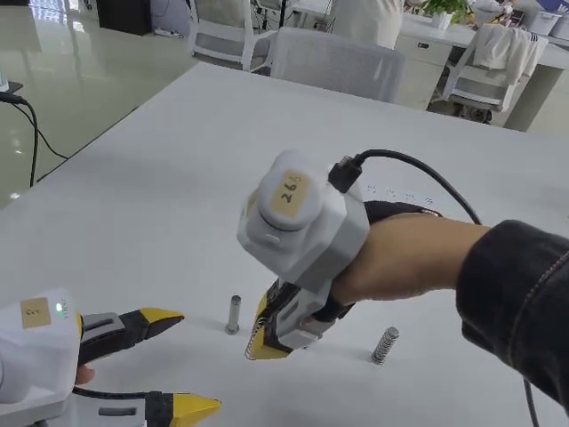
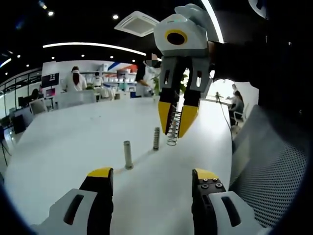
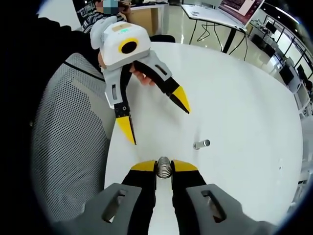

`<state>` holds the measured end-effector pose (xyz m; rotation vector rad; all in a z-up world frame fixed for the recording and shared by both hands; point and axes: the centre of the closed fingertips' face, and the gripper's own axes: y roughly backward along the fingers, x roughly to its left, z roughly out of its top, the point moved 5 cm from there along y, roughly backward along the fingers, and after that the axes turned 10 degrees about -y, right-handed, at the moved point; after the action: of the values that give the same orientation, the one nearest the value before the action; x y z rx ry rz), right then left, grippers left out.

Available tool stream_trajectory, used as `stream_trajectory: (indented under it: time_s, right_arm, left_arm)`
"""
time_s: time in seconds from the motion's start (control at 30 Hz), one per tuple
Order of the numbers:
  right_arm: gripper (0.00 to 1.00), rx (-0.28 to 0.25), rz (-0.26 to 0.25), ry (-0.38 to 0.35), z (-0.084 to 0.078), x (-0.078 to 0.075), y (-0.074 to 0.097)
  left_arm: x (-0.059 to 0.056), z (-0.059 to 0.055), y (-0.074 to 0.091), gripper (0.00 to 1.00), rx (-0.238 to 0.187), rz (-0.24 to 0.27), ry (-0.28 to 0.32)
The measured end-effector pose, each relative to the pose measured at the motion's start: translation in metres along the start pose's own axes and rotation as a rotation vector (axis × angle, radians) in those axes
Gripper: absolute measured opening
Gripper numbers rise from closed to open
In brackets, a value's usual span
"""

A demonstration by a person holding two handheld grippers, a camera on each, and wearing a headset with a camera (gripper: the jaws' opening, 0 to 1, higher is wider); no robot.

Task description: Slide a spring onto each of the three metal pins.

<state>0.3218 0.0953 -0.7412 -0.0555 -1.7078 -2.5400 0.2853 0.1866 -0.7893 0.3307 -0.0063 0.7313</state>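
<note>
Head view: the right hand-held gripper [image 1: 265, 345] sits at the centre, held by a hand [image 1: 400, 258] in a dark sleeve [image 1: 520, 302]; its white body covers most of the jaws, so only the yellow tips show, close together and pointing down at the white tabletop [image 1: 178, 160]; what they grip is hard to make out here; a bare pin [image 1: 234, 314] stands upright just left of the tips; a second spring [image 1: 384, 345] stands at the lower right, and whether a pin is inside it I cannot tell; the left hand-held gripper [image 1: 178, 360] is cut off by the lower left corner, jaws spread apart and holding nothing; a black cable [image 1: 409, 165] arcs off the right one's top; a grey chair [image 1: 333, 58] stands at the top edge.

Left gripper view: the left hand-held gripper [image 2: 152, 174] rises from the bottom with its jaws wide apart; beyond them the bare pin [image 2: 127, 154] stands in the middle, with the second spring [image 2: 156, 138] just behind to its right; the right hand-held gripper [image 2: 176, 122] hangs from the upper centre, clamped on the held spring [image 2: 172, 133], whose lower coils hang below the tips; whether they touch the tabletop I cannot tell; a mesh chair back [image 2: 274, 166] fills the right.

Right gripper view: the right hand-held gripper [image 3: 165, 169] grips the held spring [image 3: 165, 165], seen end-on at the bottom centre; the bare pin [image 3: 201, 144] lies above and to the right; the left hand-held gripper [image 3: 155, 116] reaches in from the upper left, jaws apart; the mesh chair back [image 3: 63, 147] hides the tabletop's left edge.
</note>
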Motion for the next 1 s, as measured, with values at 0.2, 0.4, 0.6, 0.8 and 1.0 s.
stream_trajectory:
  time_s: [0.2, 0.4, 0.6, 0.8, 1.0]
  right_arm:
    - [0.09, -0.004, -0.014, -0.005, 0.001, -0.006, 0.002]
    - [0.09, -0.01, -0.045, -0.008, 0.004, -0.018, 0.004]
    - [0.09, -0.007, -0.071, -0.007, 0.008, -0.03, 0.003]
    - [0.09, -0.008, -0.079, 0.007, 0.019, -0.041, 0.004]
    - [0.09, -0.006, -0.086, 0.023, 0.027, -0.049, 0.001]
  left_arm:
    - [0.002, -0.002, 0.001, 0.63, 0.001, 0.013, 0.004]
    - [0.003, -0.002, 0.002, 0.64, 0.0, 0.018, 0.006]
    - [0.003, -0.003, 0.003, 0.65, 0.001, 0.022, 0.007]
    - [0.004, -0.004, 0.004, 0.64, 0.002, 0.026, 0.009]
    - [0.003, -0.005, 0.006, 0.64, 0.002, 0.028, 0.013]
